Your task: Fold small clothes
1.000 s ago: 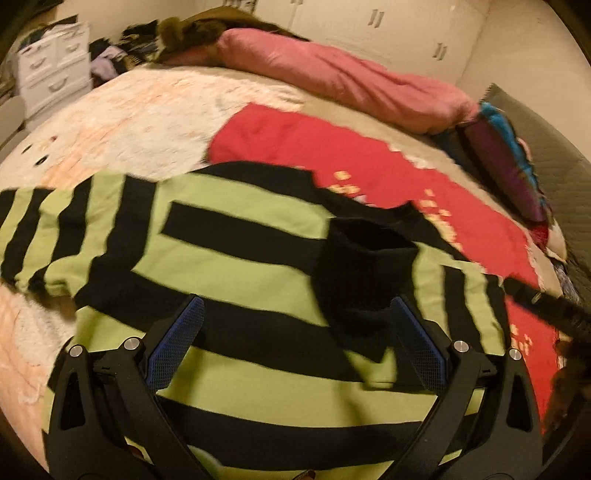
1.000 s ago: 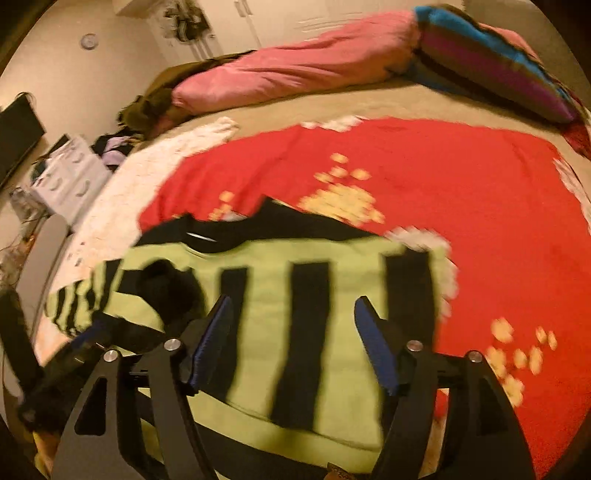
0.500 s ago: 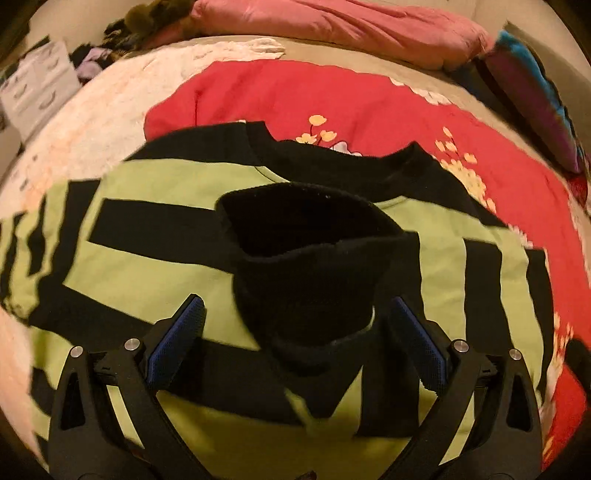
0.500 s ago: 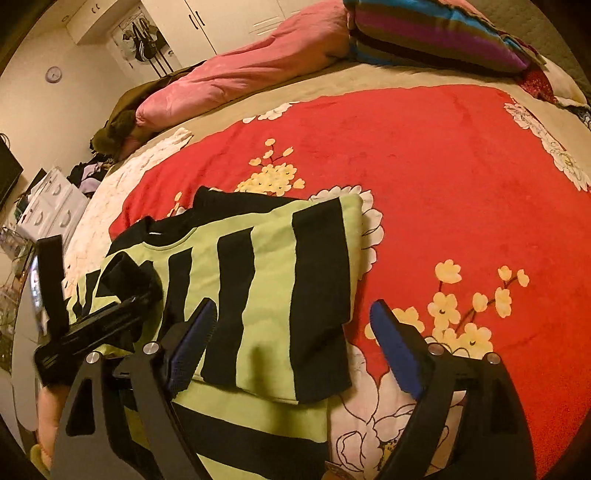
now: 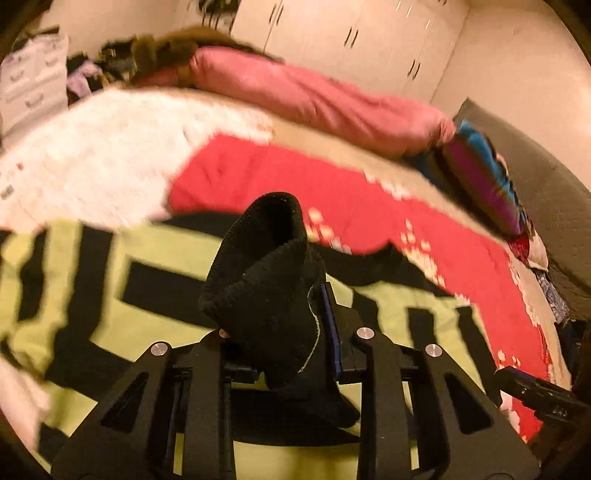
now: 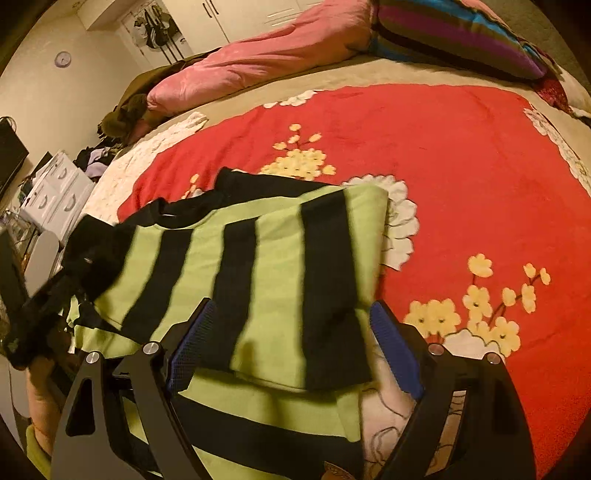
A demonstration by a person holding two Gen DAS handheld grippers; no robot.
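Observation:
A small green and black striped sweater (image 6: 280,258) lies on the red flowered blanket (image 6: 461,166), its right sleeve folded over the body. It also shows in the left wrist view (image 5: 110,295). My left gripper (image 5: 280,332) is shut on the black sleeve cuff (image 5: 266,266) and holds it up above the sweater. From the right wrist view the left gripper (image 6: 74,273) is at the sweater's left side with the cuff (image 6: 96,240). My right gripper (image 6: 291,354) is open and empty, low over the folded sleeve's near end.
A pink duvet (image 5: 314,99) and a striped pillow (image 6: 450,33) lie at the far end of the bed. A white blanket (image 5: 92,155) covers the left part. White drawers (image 6: 55,195) and clothes stand beyond the bed. The right gripper's tip (image 5: 535,395) shows at right.
My left gripper has shut on the black cuff and lifted it off the sweater. My right gripper stayed open and came closer over the folded sleeve.

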